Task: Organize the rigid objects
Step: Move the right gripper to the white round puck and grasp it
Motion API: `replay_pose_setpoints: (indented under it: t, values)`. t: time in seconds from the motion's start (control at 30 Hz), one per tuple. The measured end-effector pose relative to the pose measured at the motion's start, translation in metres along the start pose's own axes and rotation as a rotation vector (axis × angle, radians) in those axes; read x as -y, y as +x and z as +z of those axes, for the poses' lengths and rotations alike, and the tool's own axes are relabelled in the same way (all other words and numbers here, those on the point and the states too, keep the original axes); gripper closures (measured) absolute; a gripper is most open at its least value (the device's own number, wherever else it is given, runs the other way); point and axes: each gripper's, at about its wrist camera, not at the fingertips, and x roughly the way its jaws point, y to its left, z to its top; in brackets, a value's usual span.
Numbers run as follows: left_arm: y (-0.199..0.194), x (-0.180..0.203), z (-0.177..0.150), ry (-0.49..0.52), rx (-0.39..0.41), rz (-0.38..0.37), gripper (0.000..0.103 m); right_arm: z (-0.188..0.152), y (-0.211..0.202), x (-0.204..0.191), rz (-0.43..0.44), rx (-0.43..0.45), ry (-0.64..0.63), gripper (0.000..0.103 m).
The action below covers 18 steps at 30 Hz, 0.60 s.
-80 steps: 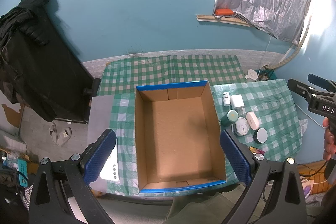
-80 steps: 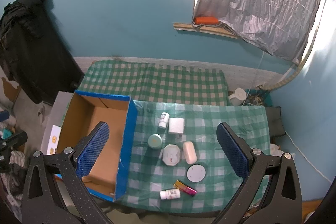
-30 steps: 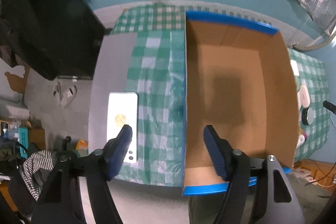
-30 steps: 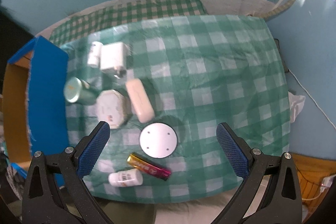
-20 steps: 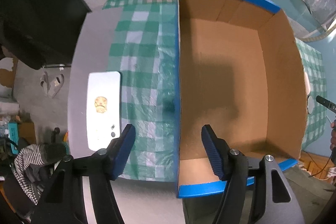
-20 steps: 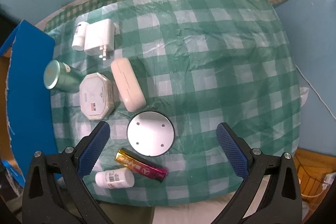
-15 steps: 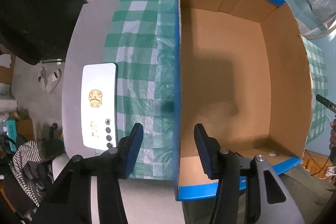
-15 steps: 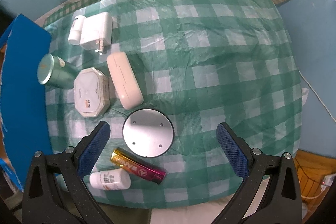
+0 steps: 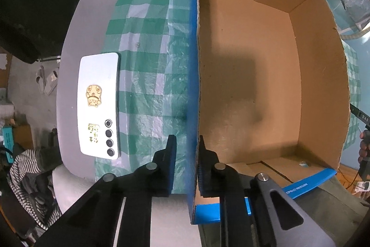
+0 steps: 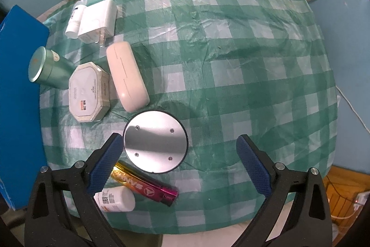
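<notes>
An empty cardboard box (image 9: 254, 75) with blue outer walls stands on the checked cloth. My left gripper (image 9: 186, 163) is shut on the box's left wall near its front corner, one finger on each side. My right gripper (image 10: 180, 163) is open above the cloth, over a round silver disc (image 10: 155, 141). Near it lie a gold and magenta battery (image 10: 144, 185), a small white bottle (image 10: 115, 199), a beige oval case (image 10: 127, 75), an octagonal white box (image 10: 89, 92), a green jar (image 10: 47, 71), a white charger (image 10: 98, 20) and another small white bottle (image 10: 74, 21).
A white phone (image 9: 99, 105) lies face down on a grey surface left of the box. The box's blue wall (image 10: 18, 89) edges the left of the right wrist view. Dark clothing (image 9: 30, 4) hangs at far left. The cloth's right half (image 10: 254, 61) holds no objects.
My left gripper has moved down to the box's left wall and closed on it. My right gripper has come lower and closer over the silver disc, still open.
</notes>
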Motion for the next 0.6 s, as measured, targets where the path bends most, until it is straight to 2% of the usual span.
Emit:
replay_pose_setpoints:
  t: [0.27,0.43,0.5,0.6]
  values:
    - [0.002,0.005,0.001,0.018,0.006,0.016,0.090,0.004,0.012,-0.016,-0.010,-0.018,-0.046,0.009]
    - [0.000,0.010,-0.003,0.039,0.011,0.016,0.092,0.003,0.024,-0.023,0.006,-0.049,-0.057,0.024]
    - [0.000,0.011,-0.004,0.040,0.013,0.014,0.092,0.004,0.027,-0.026,0.006,-0.055,-0.064,0.024]
    - [-0.001,0.013,-0.003,0.040,0.012,0.011,0.092,0.007,0.030,-0.032,0.004,-0.054,-0.077,0.033]
